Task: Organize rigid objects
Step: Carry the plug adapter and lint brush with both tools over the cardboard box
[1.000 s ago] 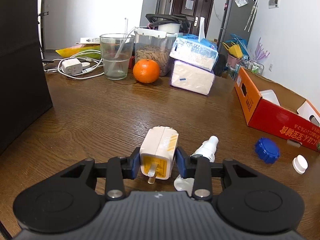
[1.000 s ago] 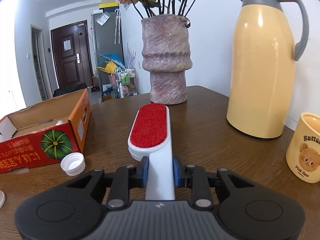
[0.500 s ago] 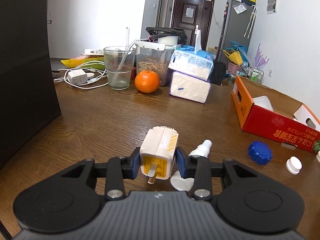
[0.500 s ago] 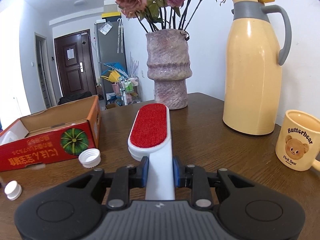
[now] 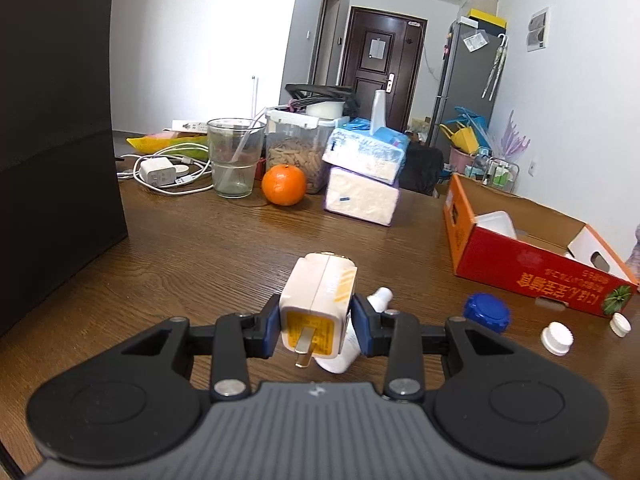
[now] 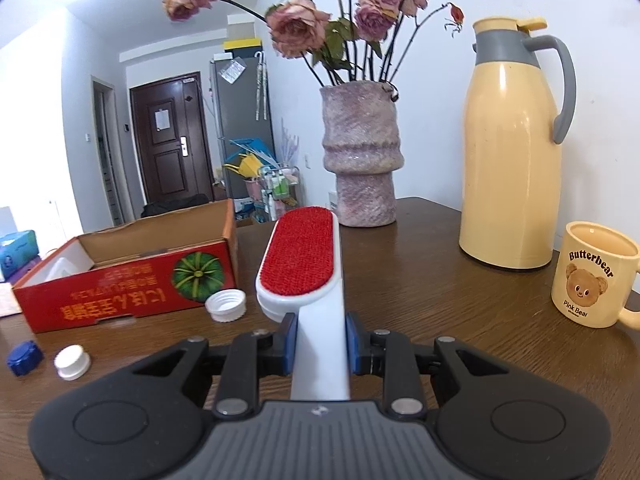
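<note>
My left gripper [image 5: 316, 328] is shut on a cream and yellow plug adapter [image 5: 318, 304], held above the wooden table with its metal prong facing the camera. A small white spray bottle [image 5: 360, 336] lies on the table just under and right of it. My right gripper [image 6: 320, 338] is shut on the white handle of a lint brush [image 6: 308, 264] with a red pad, held above the table. The open red cardboard box [image 5: 532, 268] stands to the right in the left wrist view and to the left in the right wrist view [image 6: 132, 284].
A blue cap [image 5: 486, 312] and white caps [image 5: 556, 338] [image 6: 226, 305] lie near the box. A glass [image 5: 234, 158], orange [image 5: 284, 185], food jar and tissue packs [image 5: 362, 182] stand at the back. A vase [image 6: 362, 160], yellow thermos [image 6: 514, 148] and bear mug [image 6: 592, 274] stand right.
Both grippers have risen and pulled back with their objects still held. The right wrist view has swung so more of the box, caps and mug show.
</note>
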Action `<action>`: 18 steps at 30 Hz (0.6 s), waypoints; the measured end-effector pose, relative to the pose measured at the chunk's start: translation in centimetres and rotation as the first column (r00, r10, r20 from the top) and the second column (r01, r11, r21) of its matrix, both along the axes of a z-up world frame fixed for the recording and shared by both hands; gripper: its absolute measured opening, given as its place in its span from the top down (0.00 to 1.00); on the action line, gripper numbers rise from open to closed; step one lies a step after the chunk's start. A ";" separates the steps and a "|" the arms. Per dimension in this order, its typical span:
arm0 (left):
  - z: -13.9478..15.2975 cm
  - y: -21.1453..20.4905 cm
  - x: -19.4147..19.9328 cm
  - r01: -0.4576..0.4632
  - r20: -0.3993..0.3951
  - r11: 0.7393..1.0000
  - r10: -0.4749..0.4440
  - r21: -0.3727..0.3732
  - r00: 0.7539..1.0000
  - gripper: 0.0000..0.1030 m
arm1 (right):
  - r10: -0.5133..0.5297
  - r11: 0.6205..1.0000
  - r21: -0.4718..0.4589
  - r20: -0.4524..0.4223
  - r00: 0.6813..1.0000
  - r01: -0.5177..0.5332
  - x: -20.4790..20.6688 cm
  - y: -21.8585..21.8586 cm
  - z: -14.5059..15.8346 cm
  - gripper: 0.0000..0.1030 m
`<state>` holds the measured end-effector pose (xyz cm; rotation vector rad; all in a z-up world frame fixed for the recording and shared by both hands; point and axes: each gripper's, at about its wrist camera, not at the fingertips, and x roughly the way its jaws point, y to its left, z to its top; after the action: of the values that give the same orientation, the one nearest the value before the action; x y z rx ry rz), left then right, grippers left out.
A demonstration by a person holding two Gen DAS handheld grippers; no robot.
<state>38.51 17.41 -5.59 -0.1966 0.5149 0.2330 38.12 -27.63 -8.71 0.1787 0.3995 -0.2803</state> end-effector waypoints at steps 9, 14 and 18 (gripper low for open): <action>0.9 -3.7 -1.4 0.052 0.020 0.999 -0.051 -0.017 0.998 0.64 | 0.073 0.997 -0.006 0.024 0.997 -0.072 -1.7 2.6 0.5 0.76; 1.3 -6.2 -1.7 0.097 0.030 0.995 -0.097 -0.012 0.995 0.64 | 0.108 0.994 -0.007 0.030 0.994 -0.107 -2.2 3.7 0.7 0.77; 1.5 -7.9 -1.7 0.124 0.025 0.992 -0.124 -0.014 0.992 0.64 | 0.134 0.991 -0.014 0.039 0.990 -0.134 -2.6 4.6 0.9 0.77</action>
<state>36.84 9.50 -4.11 -0.1812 0.5032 0.1054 35.51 -23.02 -7.80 0.1453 0.3688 -0.1467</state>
